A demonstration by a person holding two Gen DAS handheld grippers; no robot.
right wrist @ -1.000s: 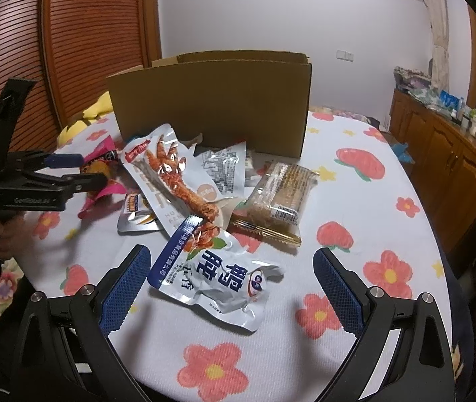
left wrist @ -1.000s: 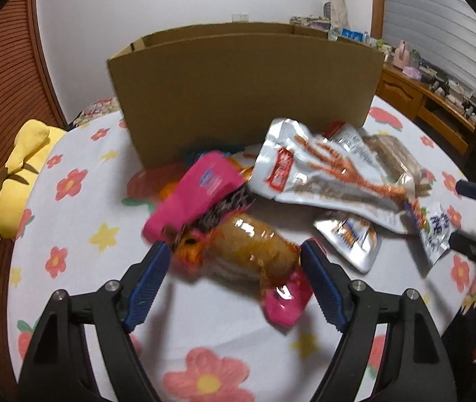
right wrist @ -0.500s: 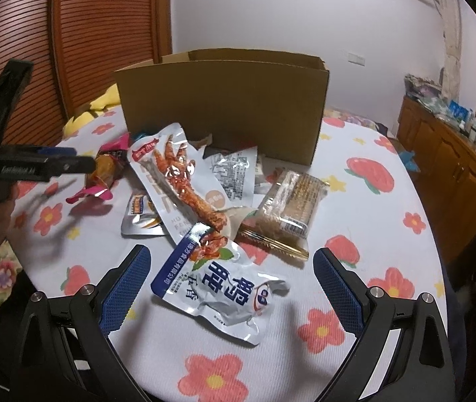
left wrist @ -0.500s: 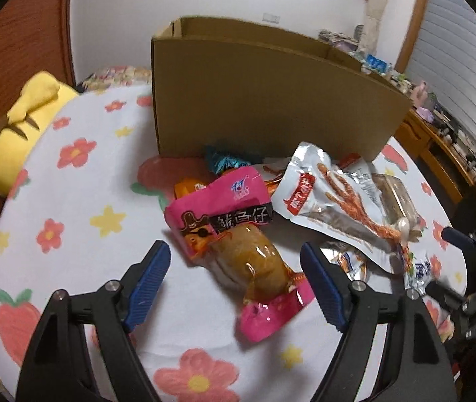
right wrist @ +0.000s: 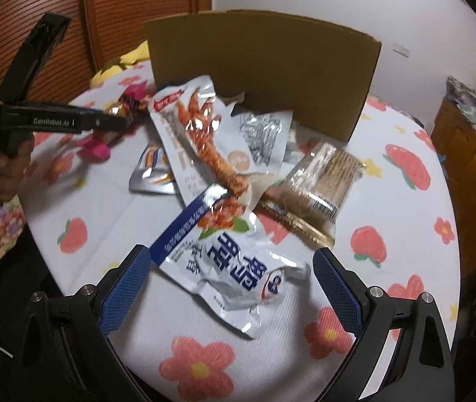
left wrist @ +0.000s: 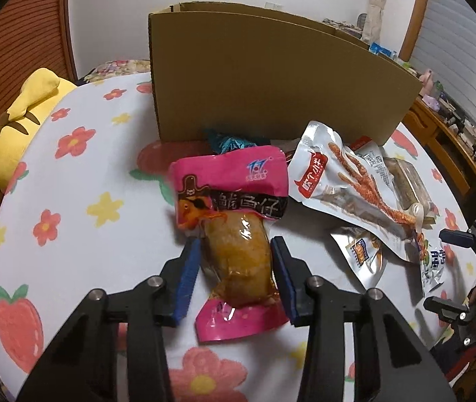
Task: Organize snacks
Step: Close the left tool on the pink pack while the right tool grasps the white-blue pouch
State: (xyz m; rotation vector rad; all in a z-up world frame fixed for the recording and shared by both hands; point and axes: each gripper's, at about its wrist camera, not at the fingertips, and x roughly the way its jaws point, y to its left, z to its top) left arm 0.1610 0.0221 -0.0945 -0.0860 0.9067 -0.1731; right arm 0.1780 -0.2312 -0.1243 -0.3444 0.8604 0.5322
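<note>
My left gripper (left wrist: 236,264) is shut on a pink snack pack (left wrist: 234,234) with a brown filling, its blue pads pressed on both sides of it. The pack also shows in the right wrist view (right wrist: 120,114), held by the left gripper (right wrist: 117,122). My right gripper (right wrist: 231,288) is open and empty, above a white and blue pouch (right wrist: 234,268). A chicken-feet pouch (left wrist: 345,181) (right wrist: 201,134), a small silver pouch (left wrist: 361,254) and a clear biscuit pack (right wrist: 321,181) lie beside it. The open cardboard box (left wrist: 264,83) (right wrist: 264,67) stands behind the pile.
The round table has a white cloth with flowers and strawberries (left wrist: 70,201). A yellow plush toy (left wrist: 20,120) lies at its far left edge. A wooden sideboard (right wrist: 472,154) with clutter stands to the right. A teal wrapper (left wrist: 231,142) lies against the box.
My left gripper has closed in on the pink pack and now grips it. The right gripper has tilted and come closer above the white and blue pouch, still open.
</note>
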